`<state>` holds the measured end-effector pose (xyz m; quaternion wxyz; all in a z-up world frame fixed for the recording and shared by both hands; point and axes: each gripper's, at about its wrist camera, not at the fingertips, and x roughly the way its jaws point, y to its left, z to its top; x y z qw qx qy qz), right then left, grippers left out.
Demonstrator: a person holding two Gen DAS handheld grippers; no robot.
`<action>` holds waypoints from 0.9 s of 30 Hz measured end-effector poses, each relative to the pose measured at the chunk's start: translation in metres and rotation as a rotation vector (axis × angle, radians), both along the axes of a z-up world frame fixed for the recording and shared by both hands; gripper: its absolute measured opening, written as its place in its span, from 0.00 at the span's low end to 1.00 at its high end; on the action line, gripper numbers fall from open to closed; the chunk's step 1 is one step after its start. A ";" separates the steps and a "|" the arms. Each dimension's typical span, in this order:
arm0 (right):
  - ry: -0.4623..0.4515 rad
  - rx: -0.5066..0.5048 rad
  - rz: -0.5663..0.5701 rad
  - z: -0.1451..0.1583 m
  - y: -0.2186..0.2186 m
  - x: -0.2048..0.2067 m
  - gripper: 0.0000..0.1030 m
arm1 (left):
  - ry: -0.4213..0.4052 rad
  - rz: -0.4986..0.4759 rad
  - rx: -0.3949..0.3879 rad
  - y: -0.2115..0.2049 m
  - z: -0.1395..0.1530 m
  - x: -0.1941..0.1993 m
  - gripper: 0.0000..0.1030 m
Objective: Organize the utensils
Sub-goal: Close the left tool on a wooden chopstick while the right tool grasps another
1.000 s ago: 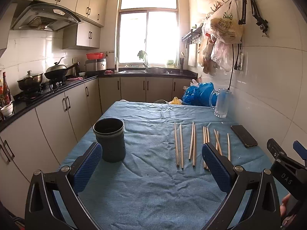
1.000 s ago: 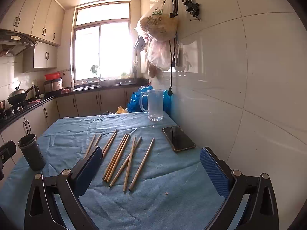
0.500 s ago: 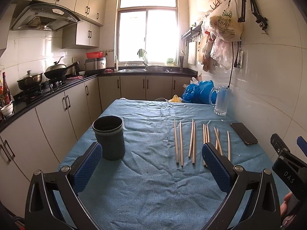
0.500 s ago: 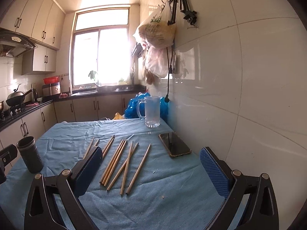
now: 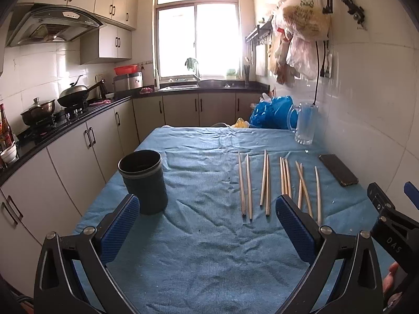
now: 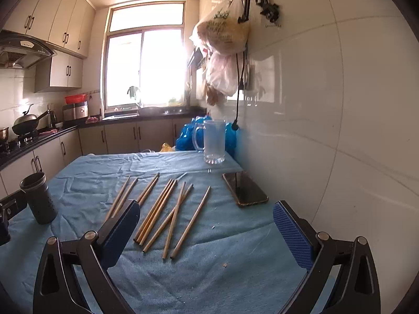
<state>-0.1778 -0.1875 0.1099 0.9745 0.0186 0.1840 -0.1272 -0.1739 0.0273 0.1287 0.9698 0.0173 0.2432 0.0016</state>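
So we hold both tongs spread wide and empty above the blue cloth (image 5: 209, 256), likely because nothing is picked yet: the left gripper (image 5: 207, 225) faces the gap between the dark holder cup (image 5: 143, 180) and the chopsticks (image 5: 267, 183), the right gripper (image 6: 207, 225) faces the chopsticks (image 6: 167, 212) themselves. They lie loose in rough pairs, well apart from the cup, near the phone (image 6: 244, 188). Our own fingers cover some near tips, so we cannot count them surely, and the cup's inside stays too dark to read.
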 end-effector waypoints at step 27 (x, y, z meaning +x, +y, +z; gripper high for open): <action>0.276 0.259 0.095 -0.022 -0.106 0.103 1.00 | 0.326 -0.090 -0.101 -0.057 -0.006 0.179 0.78</action>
